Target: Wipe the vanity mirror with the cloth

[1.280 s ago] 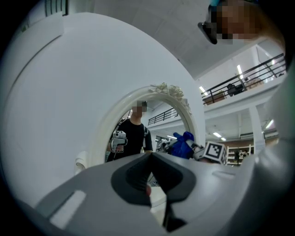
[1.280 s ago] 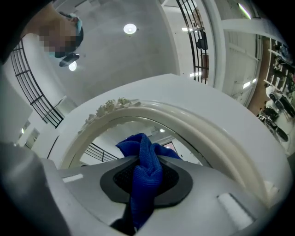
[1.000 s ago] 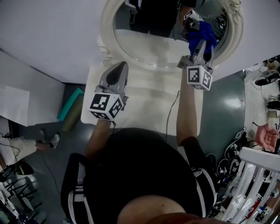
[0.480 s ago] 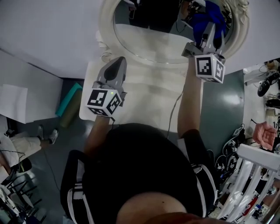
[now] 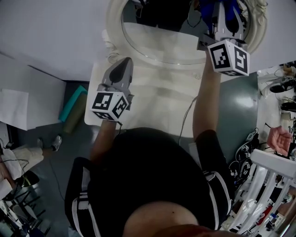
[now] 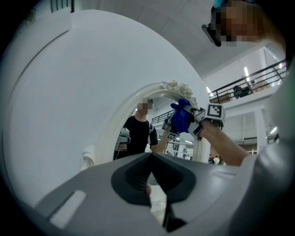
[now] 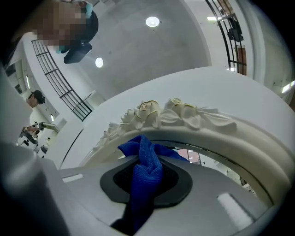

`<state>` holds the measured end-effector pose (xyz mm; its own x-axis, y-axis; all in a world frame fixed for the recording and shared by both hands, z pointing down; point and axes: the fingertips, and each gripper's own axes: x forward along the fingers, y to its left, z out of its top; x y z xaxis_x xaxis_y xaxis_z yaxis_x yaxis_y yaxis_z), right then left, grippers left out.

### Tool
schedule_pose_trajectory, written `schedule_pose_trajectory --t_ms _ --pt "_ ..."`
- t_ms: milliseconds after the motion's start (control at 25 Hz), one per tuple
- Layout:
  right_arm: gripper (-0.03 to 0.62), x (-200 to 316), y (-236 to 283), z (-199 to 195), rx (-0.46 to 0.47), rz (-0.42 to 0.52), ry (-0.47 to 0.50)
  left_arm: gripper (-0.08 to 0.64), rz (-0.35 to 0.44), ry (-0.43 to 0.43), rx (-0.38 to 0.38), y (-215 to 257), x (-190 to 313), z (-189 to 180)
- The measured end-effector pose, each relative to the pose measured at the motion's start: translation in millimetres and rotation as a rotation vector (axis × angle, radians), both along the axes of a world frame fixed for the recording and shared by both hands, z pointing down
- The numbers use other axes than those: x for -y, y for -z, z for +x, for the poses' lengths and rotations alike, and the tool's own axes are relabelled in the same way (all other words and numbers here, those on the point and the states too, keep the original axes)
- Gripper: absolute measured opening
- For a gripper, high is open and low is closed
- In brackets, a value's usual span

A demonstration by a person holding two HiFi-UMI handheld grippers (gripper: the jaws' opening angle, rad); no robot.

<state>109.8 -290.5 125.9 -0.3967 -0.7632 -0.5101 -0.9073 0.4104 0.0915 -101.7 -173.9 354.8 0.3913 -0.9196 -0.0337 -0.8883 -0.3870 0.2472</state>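
Observation:
The oval vanity mirror (image 5: pixel 157 34) in its white carved frame (image 5: pixel 112 28) stands at the back of the white vanity table (image 5: pixel 157 104). My right gripper (image 5: pixel 225 14) is raised against the upper right of the glass, shut on the blue cloth (image 5: pixel 207 6). In the right gripper view the cloth (image 7: pixel 146 168) bunches between the jaws just below the frame's rose ornament (image 7: pixel 161 113). My left gripper (image 5: pixel 122 69) hovers over the table's left side, short of the mirror, shut with nothing in it. The left gripper view shows the frame (image 6: pixel 125 117), the cloth (image 6: pixel 182 118) and my right arm.
A teal roll (image 5: pixel 74 109) lies on the floor left of the table. White racks (image 5: pixel 270 185), shoes (image 5: pixel 281 84) and another person's hand (image 5: pixel 280 141) are at the right. A seated person's legs (image 5: pixel 21 155) show at far left.
My right gripper has moved up the mirror's right side with the blue cloth, towards the top of the frame. The left gripper has hardly moved.

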Motion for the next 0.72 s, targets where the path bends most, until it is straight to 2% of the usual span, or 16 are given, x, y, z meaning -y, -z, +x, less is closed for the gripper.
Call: schedule_pose_trajectory --t_ms 160,400,520,720 --pt "0.051 0.3 7.2 -34.9 -0.132 0.014 0.002 0.011 -0.002 0.004 -0.005 -0.6 -0.2 -5.2" --pt "0.052 -1.4 0.2 -99.0 -0.313 -0.002 0.066 0.011 -0.006 0.032 -0.009 -2.6 -4.4 -22.6" --pt "0.052 -0.1 -26.6 -127.9 -0.398 -0.035 0.103 0.011 -0.012 0.045 -0.012 -4.9 -5.6 -30.0" --pt "0.052 2.9 -84.8 -162.8 -0.581 -0.026 0.080 0.011 -0.020 0.062 -0.010 -8.2 -7.8 -39.0"
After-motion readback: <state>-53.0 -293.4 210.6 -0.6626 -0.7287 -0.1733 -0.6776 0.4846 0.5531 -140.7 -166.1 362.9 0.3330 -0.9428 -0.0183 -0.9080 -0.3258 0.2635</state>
